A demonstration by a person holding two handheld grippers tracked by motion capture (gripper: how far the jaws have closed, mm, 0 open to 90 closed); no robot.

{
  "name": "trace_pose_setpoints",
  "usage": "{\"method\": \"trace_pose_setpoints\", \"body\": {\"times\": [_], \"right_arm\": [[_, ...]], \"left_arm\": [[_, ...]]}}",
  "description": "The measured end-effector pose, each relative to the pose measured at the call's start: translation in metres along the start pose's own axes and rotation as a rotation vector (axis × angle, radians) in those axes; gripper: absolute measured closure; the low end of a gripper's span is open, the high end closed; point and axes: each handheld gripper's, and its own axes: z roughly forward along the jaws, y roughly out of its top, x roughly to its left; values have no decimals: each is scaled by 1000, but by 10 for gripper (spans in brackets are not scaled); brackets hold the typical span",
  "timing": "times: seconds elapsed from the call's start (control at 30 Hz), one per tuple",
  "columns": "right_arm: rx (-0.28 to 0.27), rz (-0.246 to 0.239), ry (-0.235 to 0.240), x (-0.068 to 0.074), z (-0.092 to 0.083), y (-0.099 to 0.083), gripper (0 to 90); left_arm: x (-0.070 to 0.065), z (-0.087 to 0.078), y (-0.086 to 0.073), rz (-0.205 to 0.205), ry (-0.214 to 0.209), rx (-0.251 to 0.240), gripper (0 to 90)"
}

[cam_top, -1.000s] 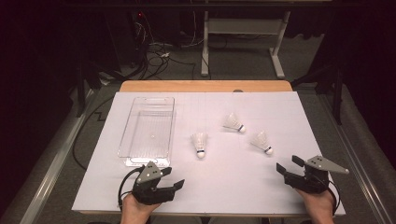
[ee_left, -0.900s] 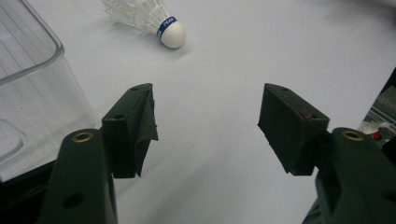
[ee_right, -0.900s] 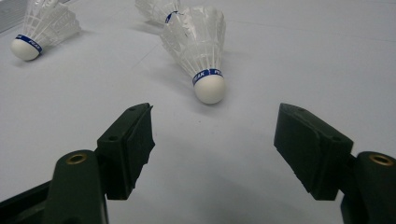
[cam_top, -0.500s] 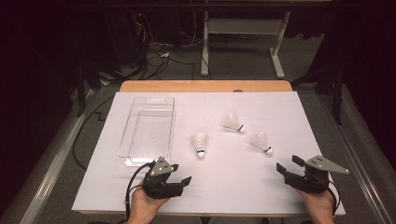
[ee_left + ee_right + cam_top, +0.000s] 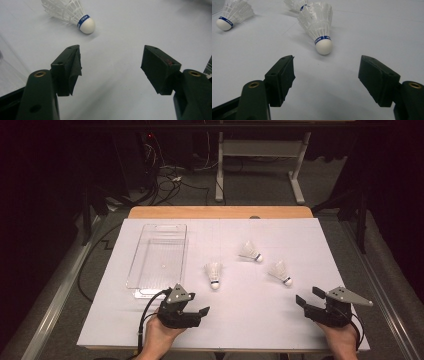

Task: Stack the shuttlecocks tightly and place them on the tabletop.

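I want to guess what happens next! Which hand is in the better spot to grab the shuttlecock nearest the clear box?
Probably the left. The left hand-held gripper sits just below that shuttlecock, jaws open and empty, next to the clear box. The right hand-held gripper is farther off.

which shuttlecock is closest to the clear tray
The left shuttlecock, cork toward the left gripper; the other two lie farther right of the tray.
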Motion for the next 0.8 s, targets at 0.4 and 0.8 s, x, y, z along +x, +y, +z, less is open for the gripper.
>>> {"method": "trace_pose_setpoints", "body": {"times": [0.4,0.8], "right_arm": [[3,-4,1,0,1,0,295],[1,-3,9,1,1,0,293]], "left_arm": [[2,6,12,8,8,23,351],[4,10,25,-11,23,29,341]]}}
